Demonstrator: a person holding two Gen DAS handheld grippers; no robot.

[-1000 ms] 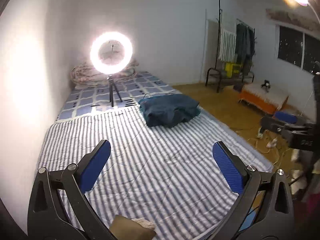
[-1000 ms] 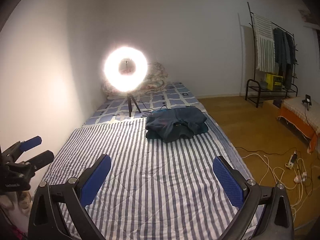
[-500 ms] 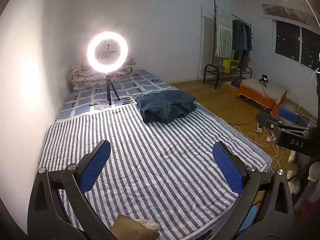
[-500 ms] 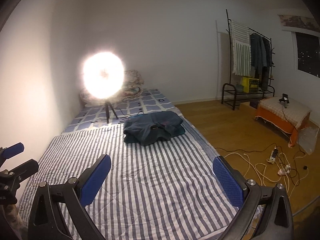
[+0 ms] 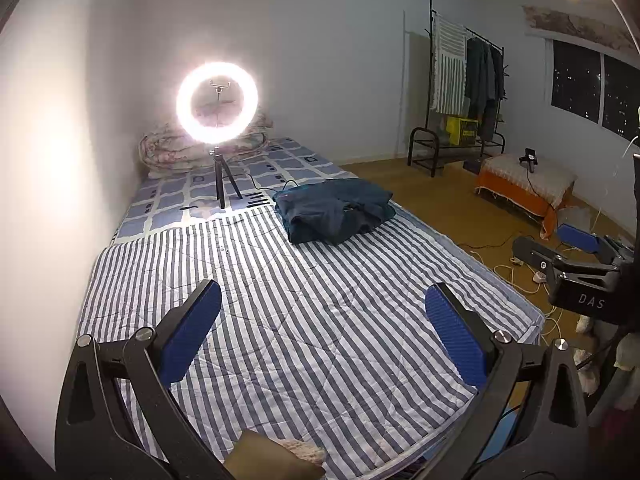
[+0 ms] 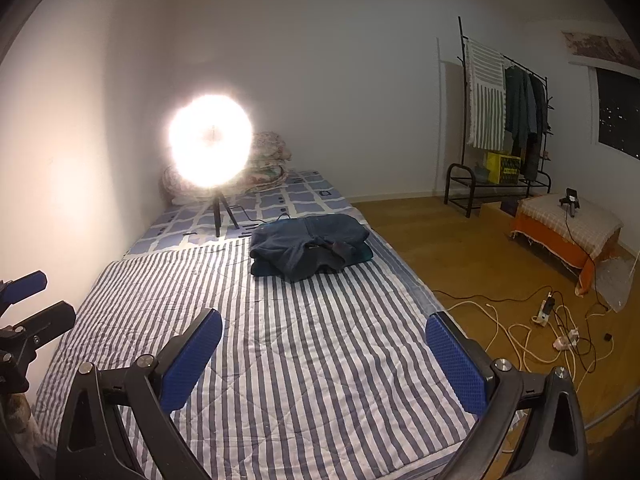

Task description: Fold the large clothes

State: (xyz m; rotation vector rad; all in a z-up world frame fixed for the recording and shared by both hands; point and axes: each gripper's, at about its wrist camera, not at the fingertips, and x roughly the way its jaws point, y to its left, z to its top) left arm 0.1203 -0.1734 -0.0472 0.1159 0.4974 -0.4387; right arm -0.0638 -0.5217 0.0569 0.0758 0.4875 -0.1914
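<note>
Since a second ago we have drawn both views back a little from the bed: the dark blue folded garment (image 5: 334, 211) sits lower and further left in the right wrist view, and the ring light (image 6: 210, 146) there has flared into a solid glare. We count one garment, on the striped quilt (image 5: 304, 312) near its far edge, and one ring light. Our left gripper (image 5: 322, 332) and right gripper (image 6: 324, 356) both hold their jaws spread wide, gripping nothing.

A dark teal garment (image 5: 334, 212) lies bunched in a loose, rumpled heap, partly folded over itself, on the striped bed cover (image 5: 280, 312) at about one o'clock, near the bed's right edge.
</note>
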